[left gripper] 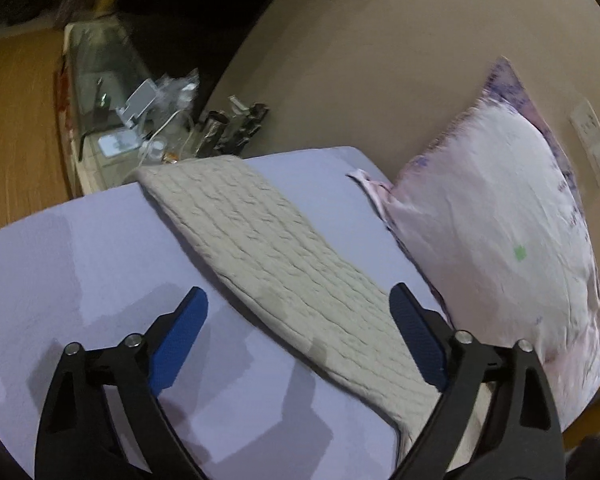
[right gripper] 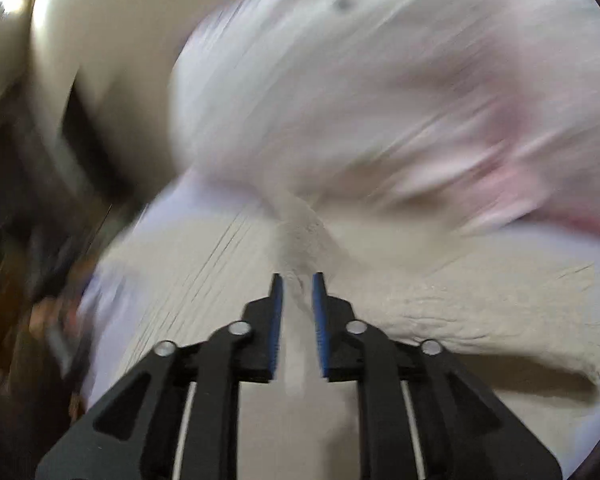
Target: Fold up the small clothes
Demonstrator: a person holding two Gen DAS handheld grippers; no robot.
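A beige knitted garment (left gripper: 276, 256) lies as a long strip across the lavender bed sheet (left gripper: 80, 264). My left gripper (left gripper: 298, 298) is open and empty, hovering just above the garment's near part. In the right wrist view, which is motion-blurred, my right gripper (right gripper: 297, 282) is shut on a pinched ridge of the same beige garment (right gripper: 300, 240) and holds it up from the bed.
A pale pink pillow (left gripper: 500, 220) leans against the beige wall at the right, and it shows blurred in the right wrist view (right gripper: 380, 80). A cluttered glass-topped bedside table (left gripper: 112, 120) with cables stands beyond the bed's far left edge.
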